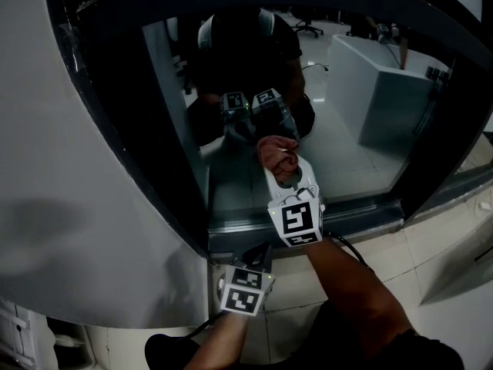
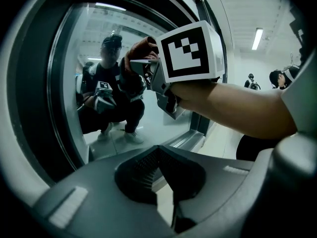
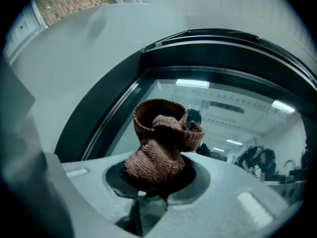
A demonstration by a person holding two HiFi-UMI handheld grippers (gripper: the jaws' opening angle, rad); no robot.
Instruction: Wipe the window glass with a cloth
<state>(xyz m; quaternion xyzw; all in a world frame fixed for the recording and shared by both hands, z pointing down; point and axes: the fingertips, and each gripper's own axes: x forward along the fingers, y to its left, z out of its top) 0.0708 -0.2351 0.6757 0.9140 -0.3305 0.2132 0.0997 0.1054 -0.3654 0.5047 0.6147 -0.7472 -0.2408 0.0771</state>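
Dim light here, and the cloth (image 3: 161, 148) bulges over my right gripper's (image 3: 151, 185) fingertips, so the pads are covered; it's a brown knit, bunched, rim curled at the top; those jaws are clamped on it, low on the window glass (image 1: 347, 145), where it meets its own reflection; right forearm (image 1: 354, 284) stretched up and forward; my left gripper (image 2: 163, 172) hangs lower near the sill (image 1: 347, 216), jaws together, nothing between.
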